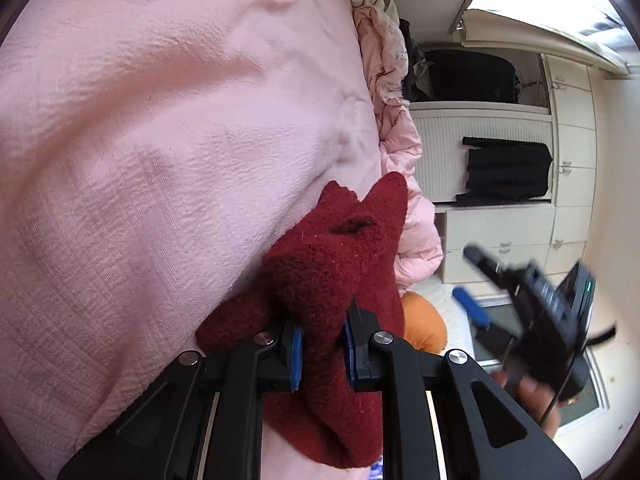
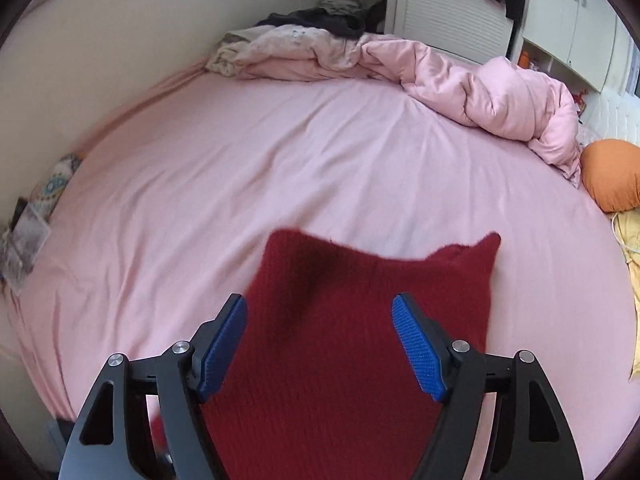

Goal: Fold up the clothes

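Observation:
A dark red knitted garment (image 1: 332,264) lies bunched on the pink bed sheet (image 1: 160,140). My left gripper (image 1: 322,350) is shut on a thick fold of it, the blue pads pressing from both sides. In the right wrist view the same red garment (image 2: 340,340) spreads flat below my right gripper (image 2: 320,334), which hangs above it with its blue pads wide apart and nothing pinched. From the left wrist view the right gripper (image 1: 476,276) shows blurred at the right, held by a hand.
A rumpled pink duvet (image 2: 492,96) and a heap of pale and dark clothes (image 2: 304,36) lie at the bed's far side. An orange cushion (image 2: 612,174) and yellow cloth (image 2: 634,280) sit at the right. White cupboards (image 1: 520,220) stand beyond the bed.

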Motion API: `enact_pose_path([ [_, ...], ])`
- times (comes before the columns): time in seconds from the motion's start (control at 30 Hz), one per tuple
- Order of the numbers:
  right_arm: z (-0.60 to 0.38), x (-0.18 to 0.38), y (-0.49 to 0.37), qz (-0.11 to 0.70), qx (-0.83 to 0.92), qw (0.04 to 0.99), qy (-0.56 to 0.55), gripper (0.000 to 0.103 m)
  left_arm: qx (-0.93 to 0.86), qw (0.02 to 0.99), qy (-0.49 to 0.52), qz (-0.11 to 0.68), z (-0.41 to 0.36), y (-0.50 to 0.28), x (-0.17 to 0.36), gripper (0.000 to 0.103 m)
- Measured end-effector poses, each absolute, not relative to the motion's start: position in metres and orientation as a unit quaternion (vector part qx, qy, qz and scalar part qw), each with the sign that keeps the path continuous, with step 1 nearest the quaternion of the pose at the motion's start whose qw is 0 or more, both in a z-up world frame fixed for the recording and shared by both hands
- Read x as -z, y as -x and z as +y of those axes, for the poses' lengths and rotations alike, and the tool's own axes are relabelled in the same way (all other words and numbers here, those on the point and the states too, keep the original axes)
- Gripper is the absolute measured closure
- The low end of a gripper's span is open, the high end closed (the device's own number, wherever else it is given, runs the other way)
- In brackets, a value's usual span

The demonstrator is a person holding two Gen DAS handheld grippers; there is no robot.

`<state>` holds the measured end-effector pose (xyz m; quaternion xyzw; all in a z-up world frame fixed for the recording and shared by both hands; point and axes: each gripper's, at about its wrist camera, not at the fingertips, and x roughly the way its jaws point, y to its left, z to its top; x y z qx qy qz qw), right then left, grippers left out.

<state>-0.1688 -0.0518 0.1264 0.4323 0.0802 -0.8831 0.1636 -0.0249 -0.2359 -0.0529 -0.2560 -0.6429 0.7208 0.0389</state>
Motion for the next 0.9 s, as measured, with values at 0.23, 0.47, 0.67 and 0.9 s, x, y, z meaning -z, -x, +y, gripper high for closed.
enact_pose_path([
  [0.23,0.047,-0.018,0.134,0.039,0.871,0.097,-0.481,0.028,-0.74,0.026,0.26,-0.62,-0.238,0.015,0.047,0.085],
  [0.47,0.065,-0.04,0.121,0.064,0.866,0.068,-0.491,0.028,-0.79,-0.044,0.185,-0.583,-0.259,-0.023,0.015,0.084],
  [0.67,0.06,-0.079,0.098,0.061,0.904,0.084,-0.416,0.028,-0.859,0.011,0.159,-0.486,-0.237,-0.002,-0.03,0.073],
  [0.9,0.069,-0.025,0.113,-0.04,0.864,0.09,-0.494,0.026,-0.823,0.061,0.351,-0.443,-0.192,0.061,0.013,0.059],
])
